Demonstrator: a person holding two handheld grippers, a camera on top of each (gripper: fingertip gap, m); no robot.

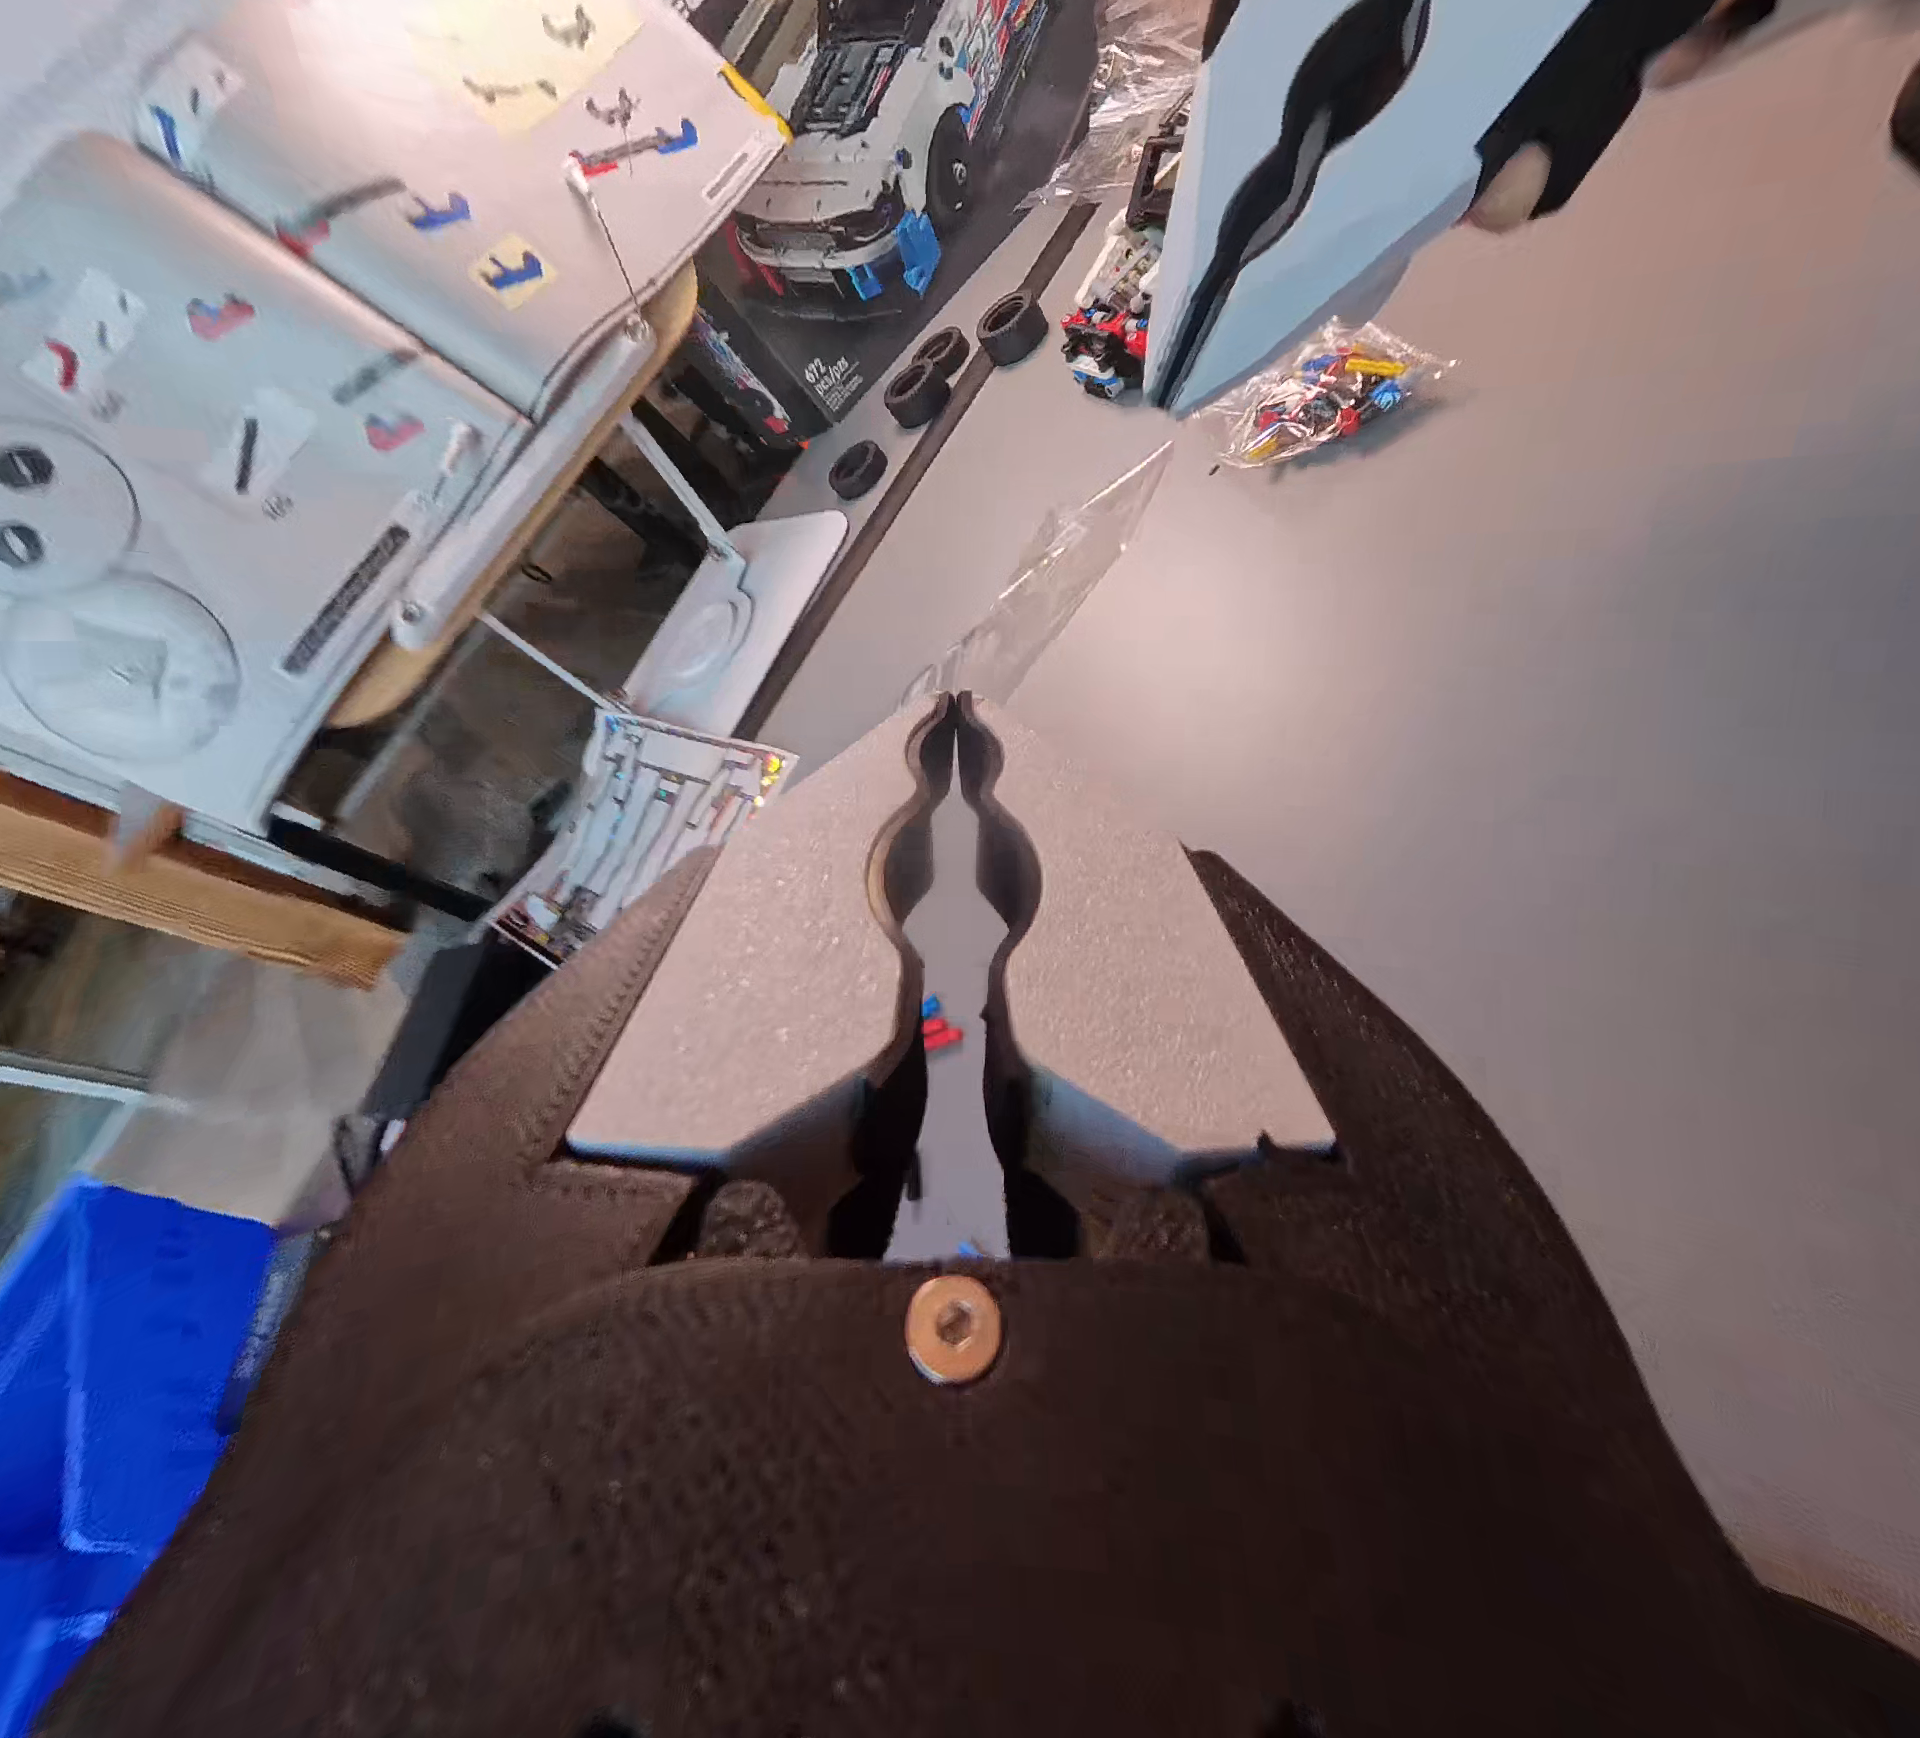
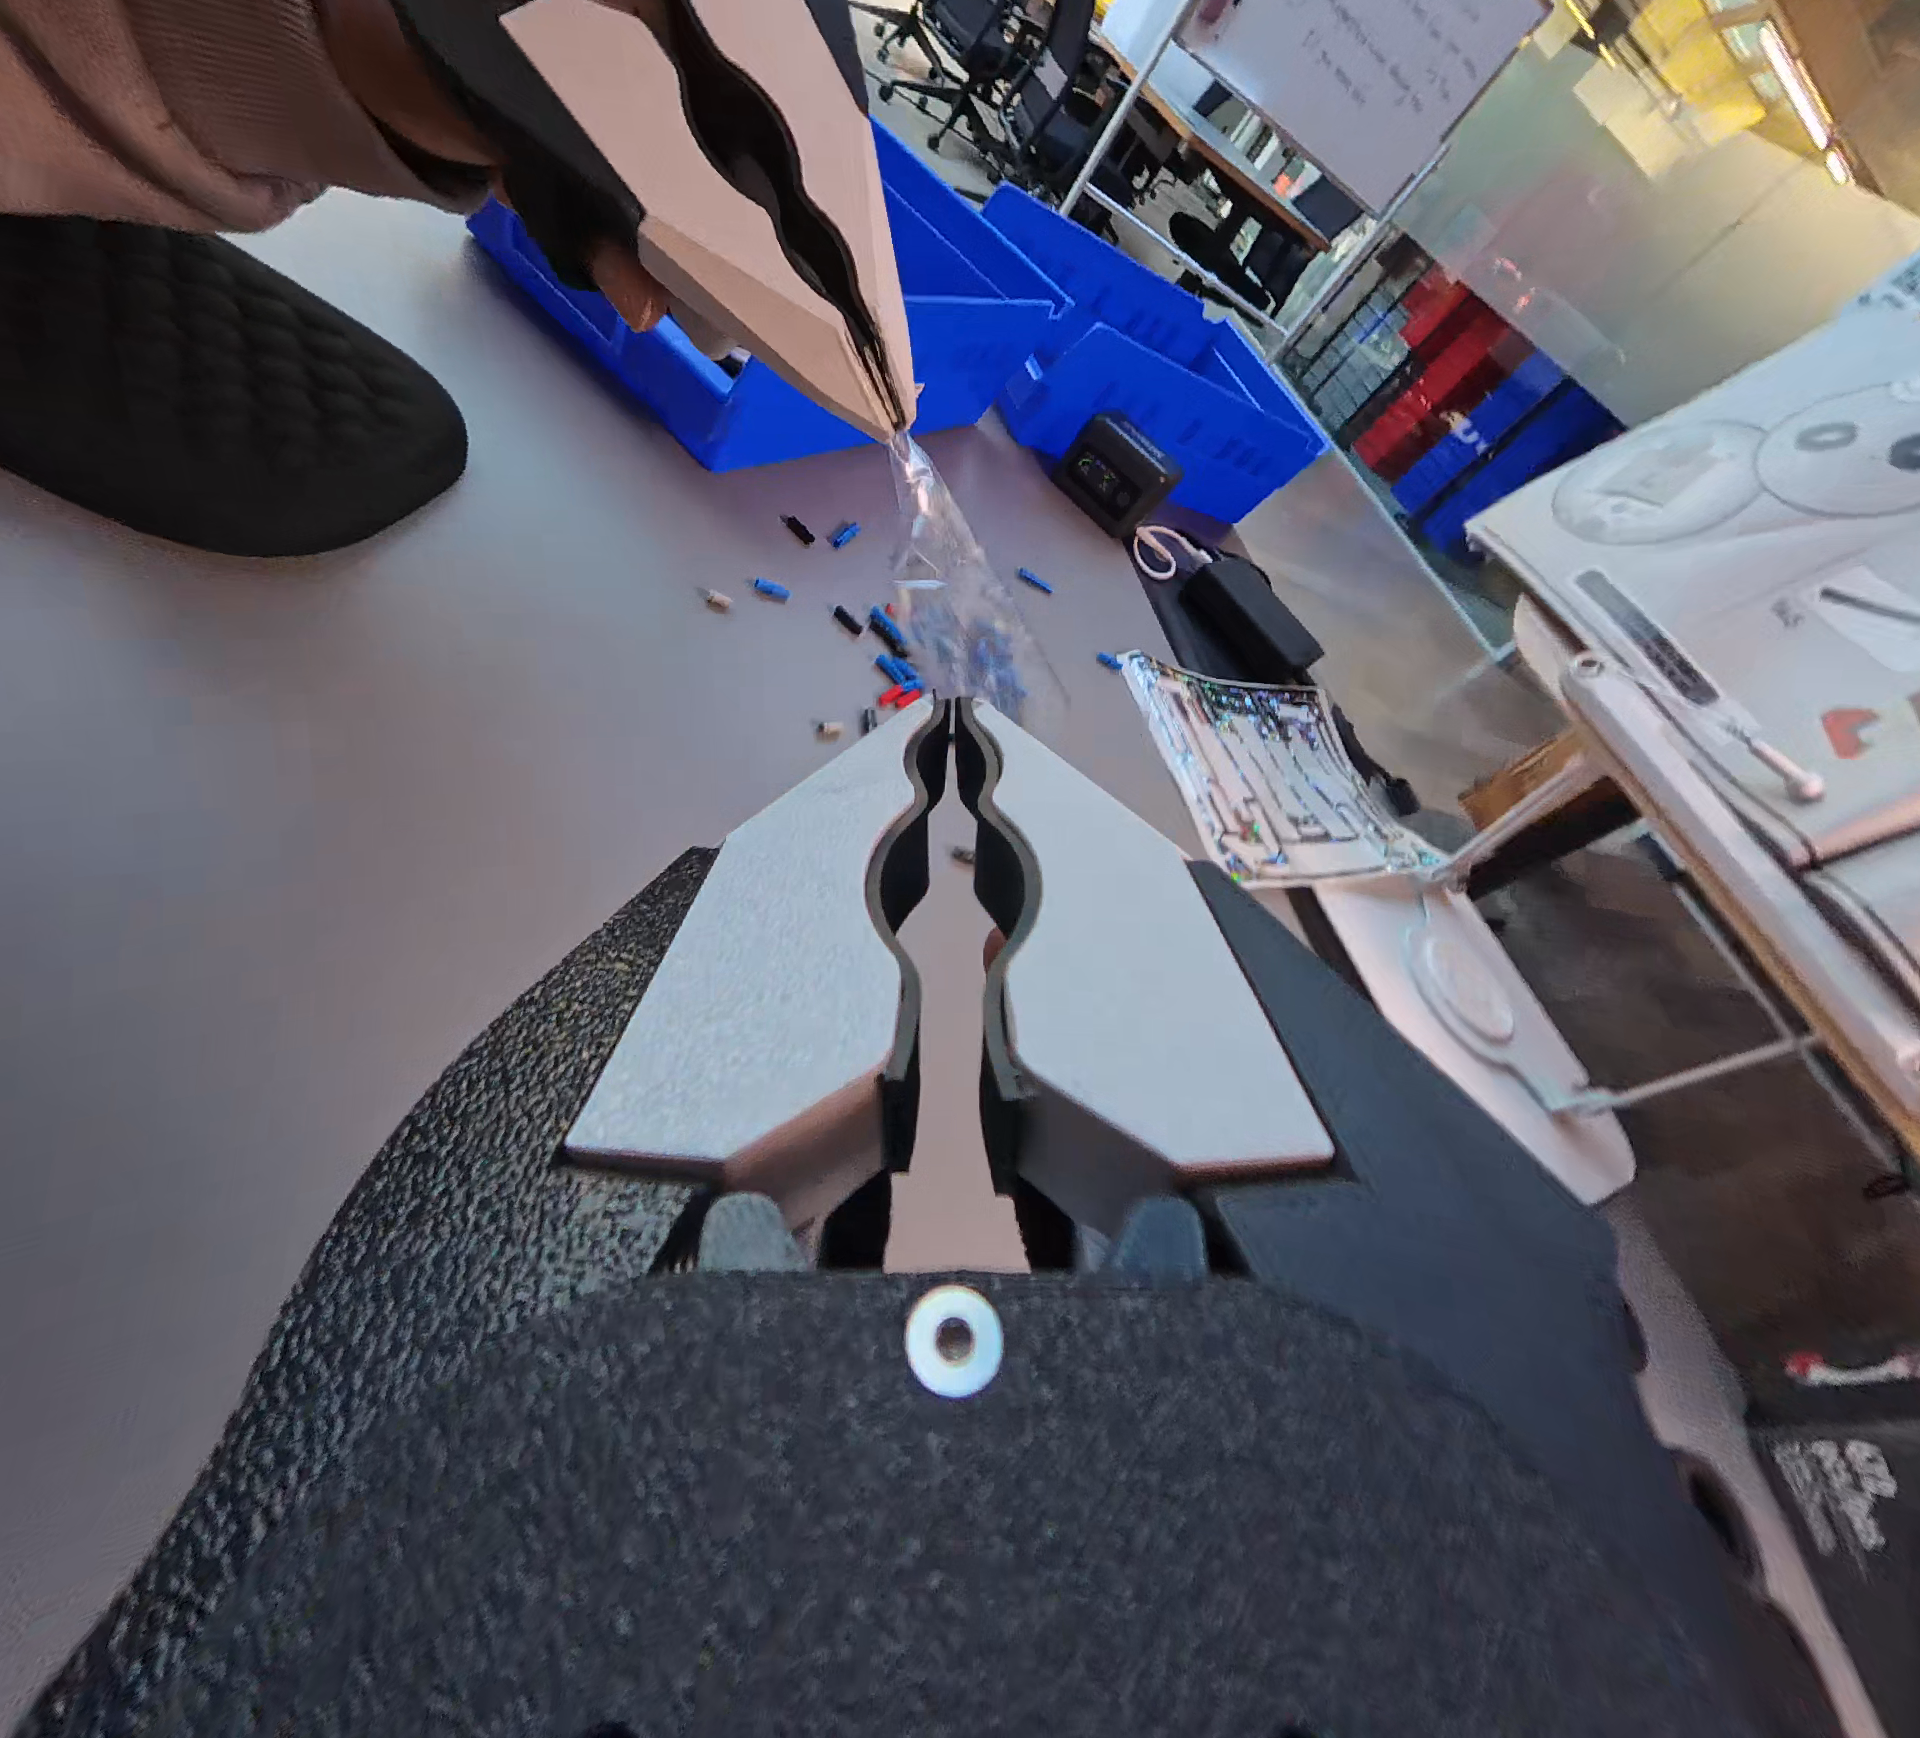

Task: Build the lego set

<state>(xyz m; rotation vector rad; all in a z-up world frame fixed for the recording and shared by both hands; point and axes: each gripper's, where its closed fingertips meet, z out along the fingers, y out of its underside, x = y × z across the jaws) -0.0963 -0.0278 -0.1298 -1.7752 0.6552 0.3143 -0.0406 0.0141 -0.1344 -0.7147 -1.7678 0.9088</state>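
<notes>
A clear plastic bag of small blue pins is stretched between my two grippers; it also shows in the left wrist view. My left gripper is shut on its upper end and shows at the top of the right wrist view. My right gripper is shut at the bag's lower end, just above the grey table, and shows far off in the left wrist view. Blue, black, red and tan pins lie scattered on the table under the bag.
An instruction booklet stands on a stand beside the set's box. Black tyres, a partly built model and another bag of parts lie beyond. A sticker sheet, blue bins and a black device are near. Across from one pair of fingers to the other is roughly 8 cm.
</notes>
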